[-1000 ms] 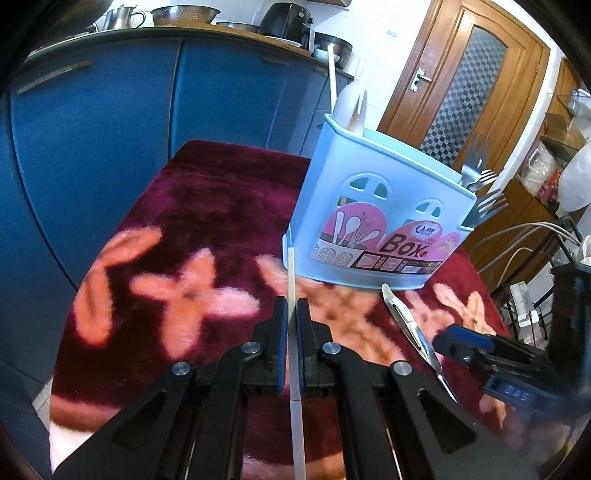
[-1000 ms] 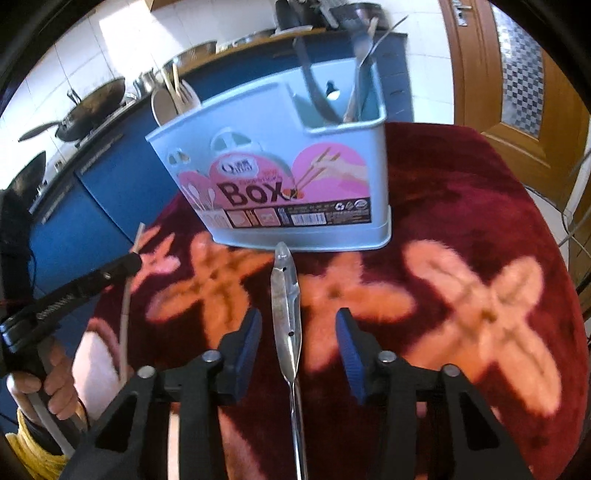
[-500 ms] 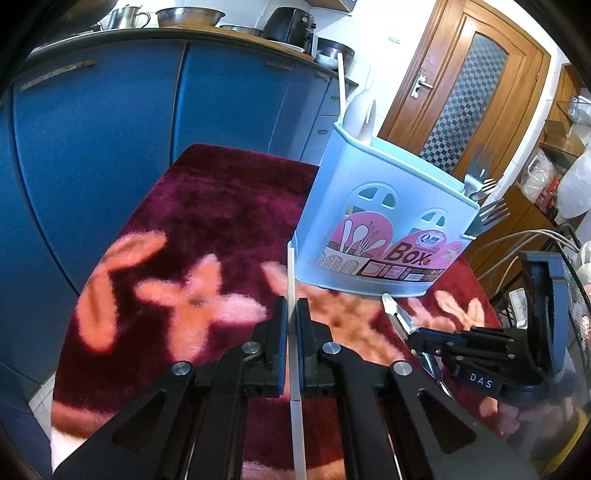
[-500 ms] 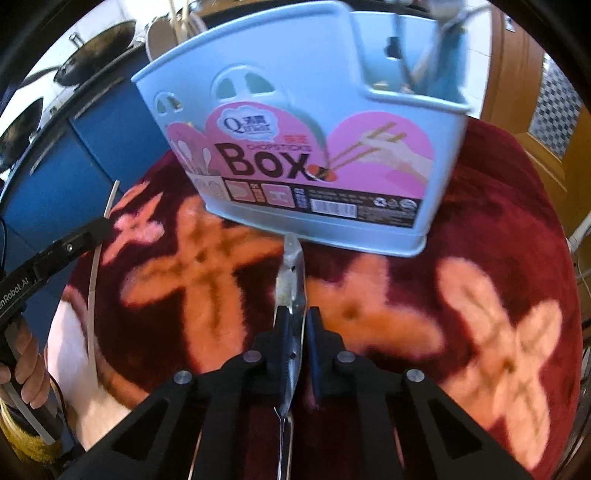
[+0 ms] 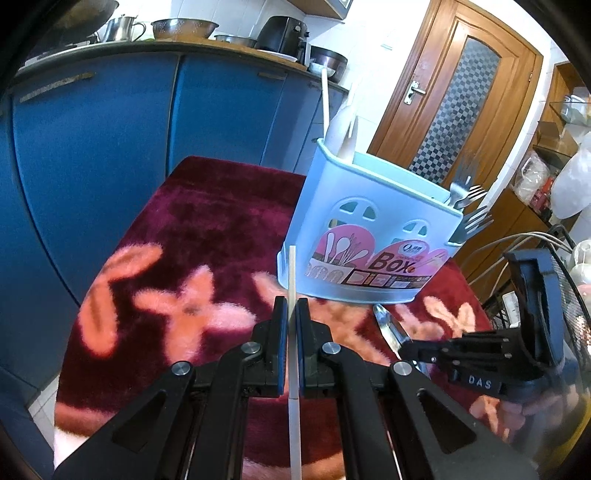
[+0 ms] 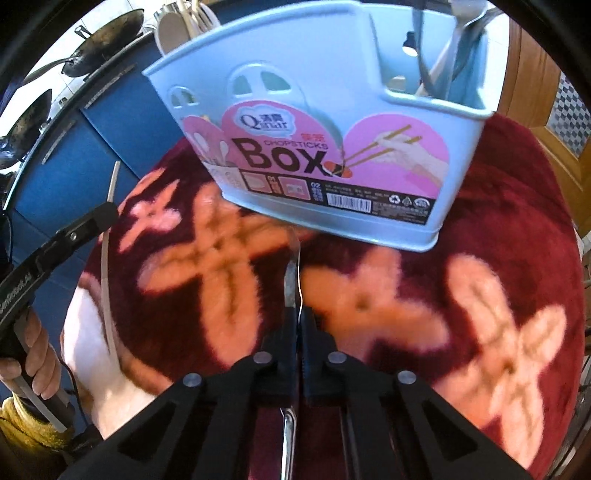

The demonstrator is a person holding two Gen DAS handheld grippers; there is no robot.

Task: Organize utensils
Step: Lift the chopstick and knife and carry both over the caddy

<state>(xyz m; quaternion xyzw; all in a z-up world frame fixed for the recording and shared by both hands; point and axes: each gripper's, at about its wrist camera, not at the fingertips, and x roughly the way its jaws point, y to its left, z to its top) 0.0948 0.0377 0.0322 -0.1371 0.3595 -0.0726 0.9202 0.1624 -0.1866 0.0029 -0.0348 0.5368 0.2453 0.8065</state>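
A light blue utensil box (image 5: 369,229) (image 6: 332,110) stands on the table's dark red flowered cloth (image 5: 207,229). It holds forks (image 5: 469,206) at one end and white spoons (image 5: 343,125) at the other. My left gripper (image 5: 291,306) (image 6: 107,218) is shut on a thin white chopstick (image 5: 291,273) (image 6: 112,184), whose tip points toward the box. My right gripper (image 6: 298,317) (image 5: 406,347) is shut on a metal knife (image 6: 292,280) (image 5: 388,328), low over the cloth just in front of the box. The blade is seen edge-on.
Blue kitchen cabinets (image 5: 110,155) run behind the table, with pots and bowls (image 5: 184,27) on the counter. A wooden door (image 5: 461,103) is at the back right. Cables and a wire rack (image 5: 517,251) sit past the table's right edge. A hand (image 6: 33,354) grips the left tool's handle.
The right gripper's jaws closed on the knife, which lay flat and now stands on edge, nearer to the box. The left gripper still holds the chopstick in about the same place.
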